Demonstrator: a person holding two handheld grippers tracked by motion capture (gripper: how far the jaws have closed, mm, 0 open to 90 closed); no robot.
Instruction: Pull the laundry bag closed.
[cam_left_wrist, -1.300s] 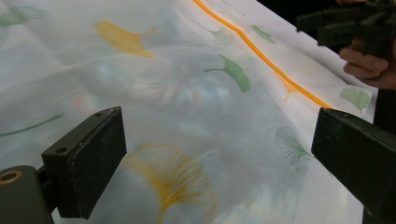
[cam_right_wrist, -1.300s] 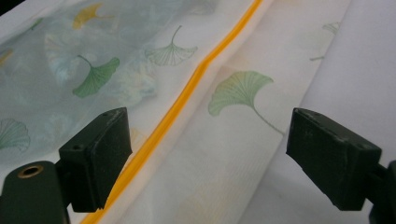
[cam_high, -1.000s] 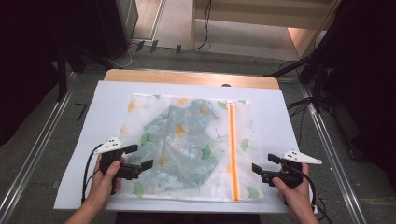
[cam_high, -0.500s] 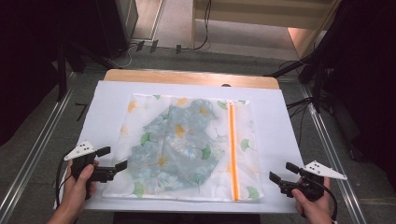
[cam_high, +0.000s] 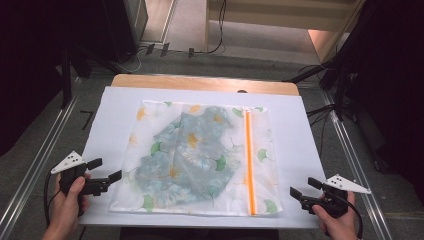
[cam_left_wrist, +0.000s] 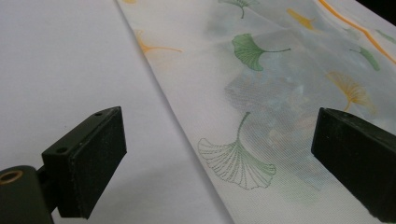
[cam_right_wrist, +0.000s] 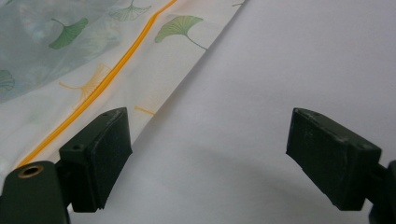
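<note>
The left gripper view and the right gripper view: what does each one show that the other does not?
Left gripper view: a grey-blue garment folded inside the translucent ginkgo-leaf mesh bag, between the open jaws of the left gripper.

Right gripper view: the bag's long orange zipper close up and the open right gripper over bare sheet.

Both: the bag and the white table sheet.

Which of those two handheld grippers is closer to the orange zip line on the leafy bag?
The right gripper. The orange zipper runs down the bag's right side, near it; the left gripper sits off the opposite edge.
</note>
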